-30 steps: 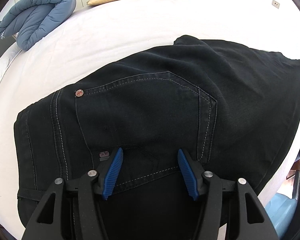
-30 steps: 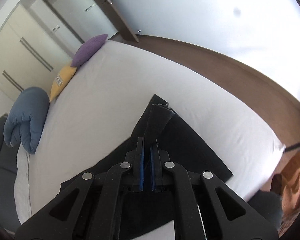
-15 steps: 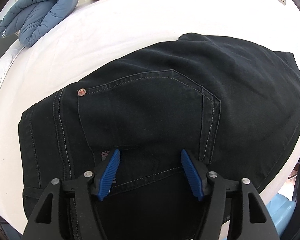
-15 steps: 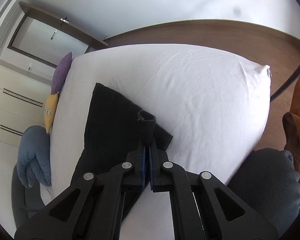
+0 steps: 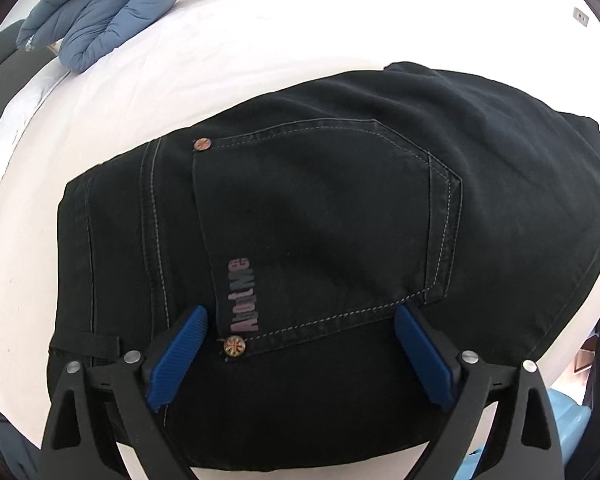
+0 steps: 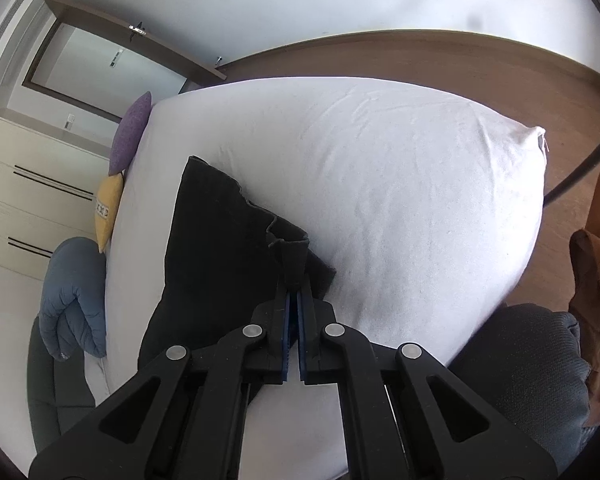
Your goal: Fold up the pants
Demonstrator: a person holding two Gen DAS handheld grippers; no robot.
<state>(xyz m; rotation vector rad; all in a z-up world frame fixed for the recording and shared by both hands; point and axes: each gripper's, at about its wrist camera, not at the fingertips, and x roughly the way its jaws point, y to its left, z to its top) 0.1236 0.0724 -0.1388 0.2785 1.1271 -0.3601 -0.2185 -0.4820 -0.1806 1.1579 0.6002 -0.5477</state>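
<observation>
Pants [image 5: 340,216]: black, lying on the white bed [image 5: 204,64], back pocket facing up.
Left gripper [image 5: 300,334]: jaws wide apart, above the pocket's lower edge.
Right gripper [image 6: 293,300]: jaws clamped on a lifted pants hem.
Blue blanket [image 5: 100,20]: near the bed's far edge.

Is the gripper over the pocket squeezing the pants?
No, the left gripper has its blue fingers spread wide apart above the black pants, pinching no cloth.
</observation>
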